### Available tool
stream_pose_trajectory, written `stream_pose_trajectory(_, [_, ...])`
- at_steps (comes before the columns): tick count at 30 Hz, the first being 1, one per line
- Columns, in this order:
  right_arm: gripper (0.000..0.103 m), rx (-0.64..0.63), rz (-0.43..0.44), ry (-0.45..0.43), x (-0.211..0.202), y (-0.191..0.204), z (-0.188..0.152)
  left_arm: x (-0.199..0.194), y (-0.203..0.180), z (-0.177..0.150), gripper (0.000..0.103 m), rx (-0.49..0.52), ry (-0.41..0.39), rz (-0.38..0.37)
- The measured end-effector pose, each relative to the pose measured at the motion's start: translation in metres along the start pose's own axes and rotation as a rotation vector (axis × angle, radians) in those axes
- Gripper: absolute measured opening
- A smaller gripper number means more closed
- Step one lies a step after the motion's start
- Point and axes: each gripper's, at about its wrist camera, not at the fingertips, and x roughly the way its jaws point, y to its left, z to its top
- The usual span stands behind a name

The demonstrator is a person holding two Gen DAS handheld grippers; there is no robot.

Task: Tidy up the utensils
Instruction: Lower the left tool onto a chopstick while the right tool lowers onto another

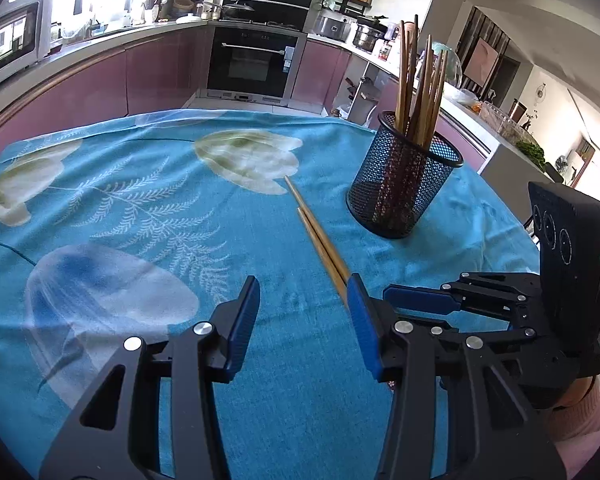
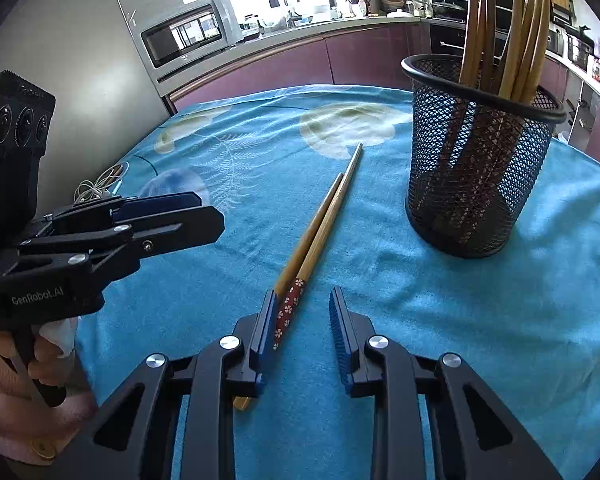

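Two wooden chopsticks [image 2: 320, 224] lie side by side on the blue floral tablecloth [image 2: 500, 340]; one has a red flowered handle end. They also show in the left wrist view [image 1: 320, 236]. A black mesh holder [image 2: 480, 168] with several chopsticks standing in it is to their right, also seen in the left wrist view [image 1: 402, 182]. My right gripper [image 2: 302, 320] is open, low over the chopsticks' handle ends, which lie by its left finger. My left gripper [image 1: 304, 312] is open and empty, left of the chopsticks. It shows in the right wrist view [image 2: 204, 216]; the right gripper shows in the left wrist view [image 1: 374, 300].
A kitchen counter [image 1: 100, 40] with a microwave [image 2: 188, 36], an oven [image 1: 256, 64] and pots runs behind the table. A bundle of white cord [image 2: 100, 188] lies at the table's left edge. The tablecloth [image 1: 140, 208] spreads wide to the left of the chopsticks.
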Motion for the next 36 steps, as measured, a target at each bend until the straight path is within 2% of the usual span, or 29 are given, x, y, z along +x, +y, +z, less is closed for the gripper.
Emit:
stream_pose_trajectory(3, [0.017,0.029,0.005,0.001,-0.003,-0.002,-0.003,0.003,-0.002,-0.001,0.045,0.006,0.009,-0.009])
stream_pose_trajectory(8, [0.015,0.087,0.009,0.008,-0.011,-0.011,-0.011,0.009,-0.009,-0.005,0.045,0.027,0.028,-0.024])
stream_pose_trajectory(12, [0.007,0.121,0.014,0.029,-0.016,-0.017,-0.02,0.015,-0.015,-0.008,0.045,0.045,0.045,-0.037])
stream_pose_trajectory(16, [0.007,0.126,0.021,0.04,-0.023,-0.016,-0.029,0.023,-0.022,-0.011,0.045,0.062,0.066,-0.04])
stream_pose_trajectory(20, [0.009,0.101,0.058,0.069,-0.026,-0.008,-0.031,0.029,-0.026,-0.011,0.043,0.079,0.085,-0.031])
stream_pose_trajectory(27, [0.022,0.033,-0.024,-0.018,-0.025,-0.007,-0.005,0.039,-0.025,-0.01,0.04,0.08,0.109,-0.013])
stream_pose_trajectory(30, [0.022,0.019,-0.018,-0.007,-0.012,-0.009,0.008,0.039,-0.023,-0.009,0.04,0.075,0.109,-0.015])
stream_pose_trajectory(32, [0.022,0.001,-0.028,0.001,-0.003,-0.009,0.015,0.039,-0.02,-0.009,0.035,0.068,0.11,-0.003])
stream_pose_trajectory(36, [0.022,-0.007,-0.039,0.014,0.008,-0.012,0.023,0.038,-0.014,-0.008,0.035,0.054,0.106,-0.004])
